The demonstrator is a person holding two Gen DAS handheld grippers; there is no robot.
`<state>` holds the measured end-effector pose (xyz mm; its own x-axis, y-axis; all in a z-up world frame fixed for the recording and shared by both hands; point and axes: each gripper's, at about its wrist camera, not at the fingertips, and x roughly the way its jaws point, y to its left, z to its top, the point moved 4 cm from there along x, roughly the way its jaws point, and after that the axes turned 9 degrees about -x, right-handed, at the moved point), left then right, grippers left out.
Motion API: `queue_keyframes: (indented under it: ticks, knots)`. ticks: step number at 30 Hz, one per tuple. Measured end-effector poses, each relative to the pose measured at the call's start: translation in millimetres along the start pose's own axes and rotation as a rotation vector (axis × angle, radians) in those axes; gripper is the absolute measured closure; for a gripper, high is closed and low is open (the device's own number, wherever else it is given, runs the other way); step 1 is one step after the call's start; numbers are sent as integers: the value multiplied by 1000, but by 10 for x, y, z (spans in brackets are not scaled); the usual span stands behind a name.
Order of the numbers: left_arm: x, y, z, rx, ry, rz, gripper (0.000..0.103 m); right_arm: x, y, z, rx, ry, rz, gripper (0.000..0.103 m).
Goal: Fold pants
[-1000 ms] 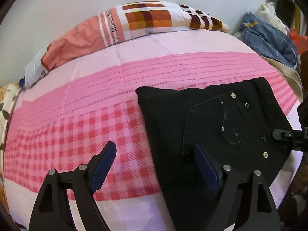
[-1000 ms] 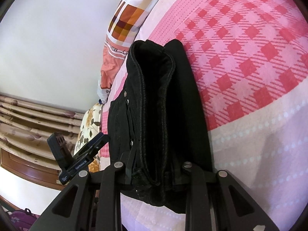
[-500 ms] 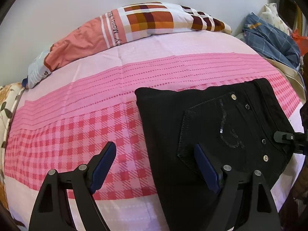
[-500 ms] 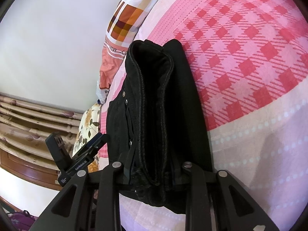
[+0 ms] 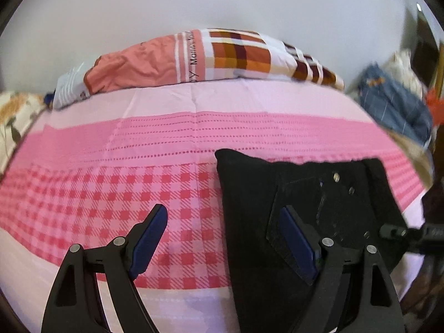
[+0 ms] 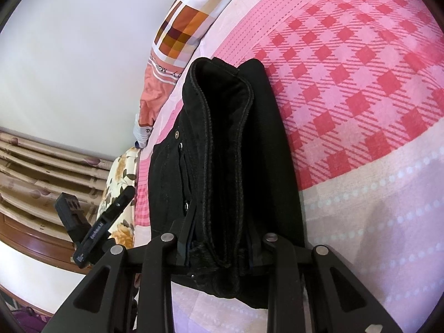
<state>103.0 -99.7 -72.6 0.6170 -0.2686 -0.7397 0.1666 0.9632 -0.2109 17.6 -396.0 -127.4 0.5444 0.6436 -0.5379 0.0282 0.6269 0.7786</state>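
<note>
Your right gripper (image 6: 222, 249) is clamped on the waistband end of the black pants (image 5: 305, 222). Your left gripper (image 5: 224, 238) hangs wide, holding nothing, over the pants' near edge. Pants lie folded into a compact stack on the pink bedsheet (image 5: 111, 194), so prob. mostly done; at most a last fold or tidy left.

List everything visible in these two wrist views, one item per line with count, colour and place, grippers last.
pants: one, black, folded, on the bedsheet's checked band.
bedsheet: one, pink with red checks, covering the bed.
pillow: one, salmon and orange plaid, by the wall.
clothes pile: several, blue plaid among them, at the bed's far right corner.
floral fabric: one, cream with orange flowers, at the bed's edge.
curtain: one, beige, beyond the bed in the right wrist view.
left gripper: black, blue pads, open above the pants' edge.
right gripper: black, shut on the pants' waistband.
</note>
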Motion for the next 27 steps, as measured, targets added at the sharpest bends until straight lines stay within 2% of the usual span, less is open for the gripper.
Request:
queue_keyframes:
  ticks: [2,5,9,27]
  knots:
    - [-13,54,15,-34,-1,-12,20,3,3,2,0,0,0,79]
    - [-39,108,24,-37,-21,42,20,1,-2,-1,1,0,1,79]
    - [-53,107,13,-14,-30,73,20,1,-5,-2,0,0,1,79]
    - [-140,67,-79,6,-15,112,20,8,-34,-9,6,-1,8,78]
